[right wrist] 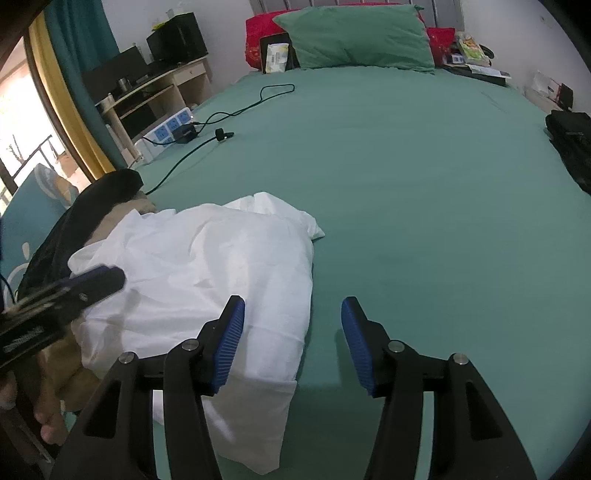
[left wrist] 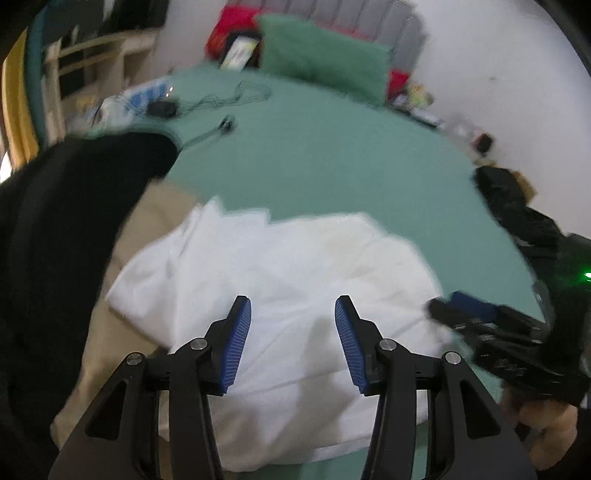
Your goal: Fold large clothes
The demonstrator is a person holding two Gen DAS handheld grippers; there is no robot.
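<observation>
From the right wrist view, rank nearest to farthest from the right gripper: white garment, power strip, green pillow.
Measured from the right gripper:
1. White garment, just left of its fingers.
2. Power strip, on the bed's left edge.
3. Green pillow, at the headboard.

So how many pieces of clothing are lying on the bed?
3 near the corner: white shirt on top, tan garment beneath it, black garment beside. More may be hidden.

Open green bedsheet (right wrist: 424, 192) is lying bare right of the white garment (right wrist: 207, 266). Black clothing (right wrist: 92, 206) and a tan garment (left wrist: 122, 280) are crowding its left; a black cable (right wrist: 207, 129) is trailing beyond.
</observation>
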